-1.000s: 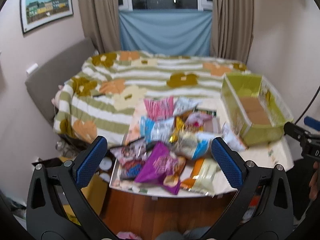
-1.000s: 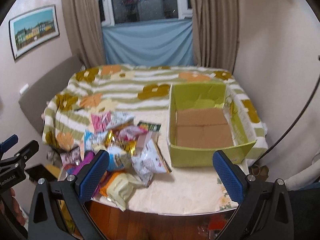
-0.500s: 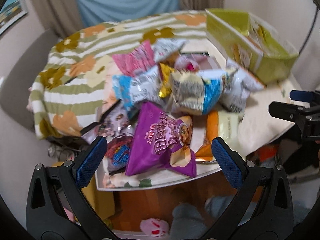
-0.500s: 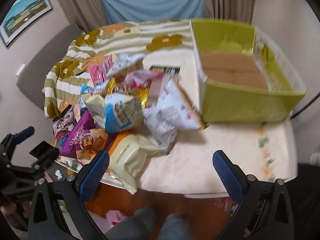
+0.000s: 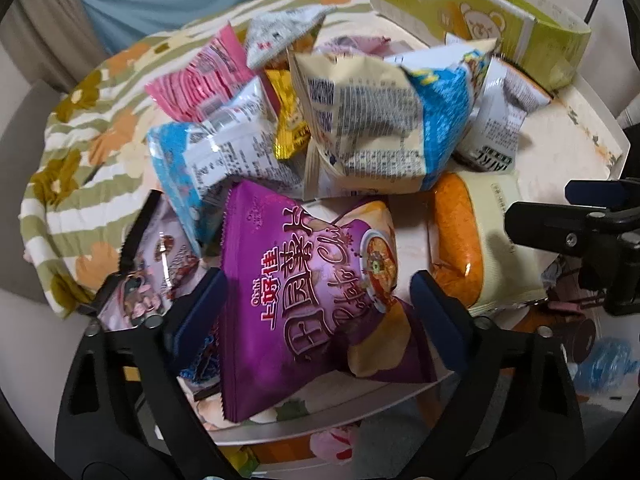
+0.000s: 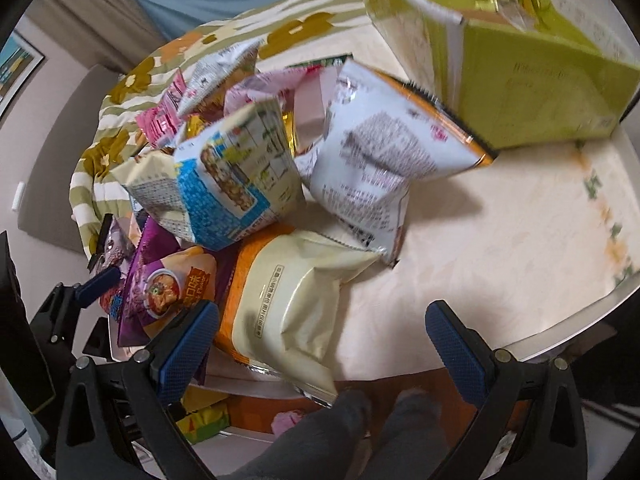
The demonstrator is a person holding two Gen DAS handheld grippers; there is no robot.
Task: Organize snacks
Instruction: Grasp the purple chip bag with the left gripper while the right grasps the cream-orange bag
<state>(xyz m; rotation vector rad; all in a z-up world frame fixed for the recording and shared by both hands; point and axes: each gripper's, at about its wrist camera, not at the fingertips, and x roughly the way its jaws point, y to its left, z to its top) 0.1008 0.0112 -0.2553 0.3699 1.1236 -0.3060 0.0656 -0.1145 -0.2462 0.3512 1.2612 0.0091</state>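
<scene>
The left gripper (image 5: 316,304) straddles the purple chip bag (image 5: 304,292), jaws closing, pads not yet pressing. The right gripper (image 6: 320,344) hangs wide over the cream bag (image 6: 288,304), beside it, for loading the green box (image 6: 532,80).

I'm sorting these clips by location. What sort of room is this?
Most likely a bedroom at home. A bed with a flowered, striped blanket lies right behind the small table, curtains hang at the back, and a framed picture is on the wall.
</scene>
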